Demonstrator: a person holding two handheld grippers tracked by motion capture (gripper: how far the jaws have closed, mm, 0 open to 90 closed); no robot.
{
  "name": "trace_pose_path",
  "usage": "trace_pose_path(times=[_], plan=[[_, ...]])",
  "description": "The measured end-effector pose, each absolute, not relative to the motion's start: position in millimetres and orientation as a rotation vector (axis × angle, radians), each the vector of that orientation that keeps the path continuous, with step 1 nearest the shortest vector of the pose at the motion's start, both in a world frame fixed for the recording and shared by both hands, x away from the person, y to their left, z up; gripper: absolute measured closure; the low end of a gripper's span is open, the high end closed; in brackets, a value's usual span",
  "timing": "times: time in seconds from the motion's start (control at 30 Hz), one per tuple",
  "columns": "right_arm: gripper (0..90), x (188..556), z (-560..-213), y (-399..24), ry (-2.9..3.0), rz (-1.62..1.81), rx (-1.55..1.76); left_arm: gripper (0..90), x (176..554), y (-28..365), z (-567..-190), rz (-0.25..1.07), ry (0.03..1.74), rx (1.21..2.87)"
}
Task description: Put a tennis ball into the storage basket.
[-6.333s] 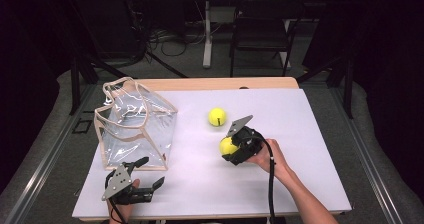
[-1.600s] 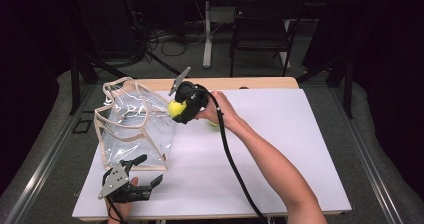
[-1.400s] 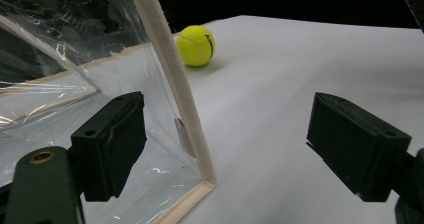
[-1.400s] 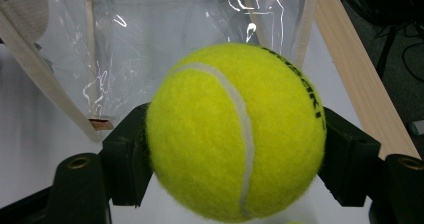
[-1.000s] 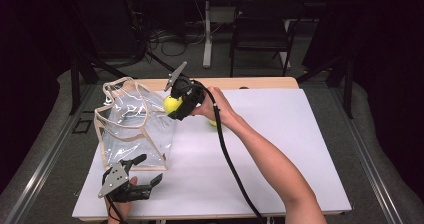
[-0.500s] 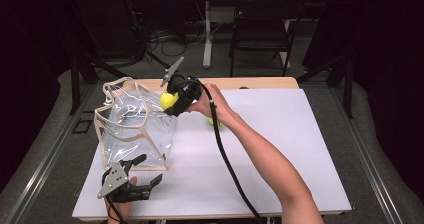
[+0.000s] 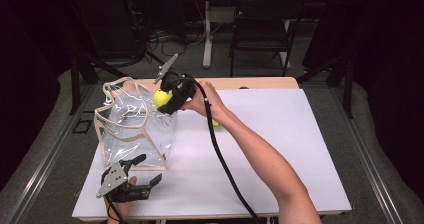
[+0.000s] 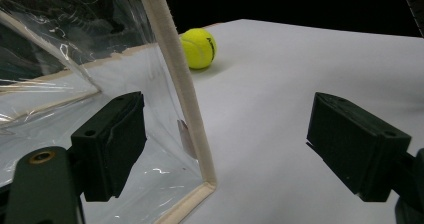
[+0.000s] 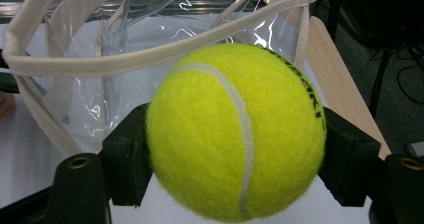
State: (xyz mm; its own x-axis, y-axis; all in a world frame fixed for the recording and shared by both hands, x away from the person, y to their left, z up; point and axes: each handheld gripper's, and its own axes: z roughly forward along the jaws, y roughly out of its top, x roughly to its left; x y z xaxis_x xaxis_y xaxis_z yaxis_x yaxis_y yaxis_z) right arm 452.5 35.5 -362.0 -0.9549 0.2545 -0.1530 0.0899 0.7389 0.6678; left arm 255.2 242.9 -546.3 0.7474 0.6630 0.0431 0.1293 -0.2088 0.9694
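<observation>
We read this as the dropping-in step of a bagging job: our right gripper point(image 7: 167, 96), in the upper left-centre of the high view, is clenched on a tennis ball point(image 9: 235, 131), both black jaws pressed to its sides, and it holds the ball just at the near rim of the clear plastic bag point(image 7: 132, 126). In the right gripper view the bag's cream-trimmed mouth sits directly behind and above the ball, so we judge the ball is at the opening but not yet inside. The next move, as we see it, calls for carrying the ball a little further over the rim and then spreading the jaws so it falls in without catching the soft trim or a handle loop. The bag looks empty to us; through its walls we make out no ball, though glare hides some of the interior. A second tennis ball point(image 8: 198, 47) lies on the white table point(image 7: 300, 154) beside the bag, toward the upper middle of the left gripper view. Our left gripper point(image 7: 134, 180), at the lower left of the high view, rests near the bag's front corner with its jaws spread wide, grasping nothing.
</observation>
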Motion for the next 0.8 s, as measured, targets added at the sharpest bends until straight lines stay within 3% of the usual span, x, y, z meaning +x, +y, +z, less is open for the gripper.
trace_pose_path(times=[0.8], plan=[[26.3,455,-345,51,2.657,1.096,0.293,15.6,255,244,-545,0.544,0.617,1.732]])
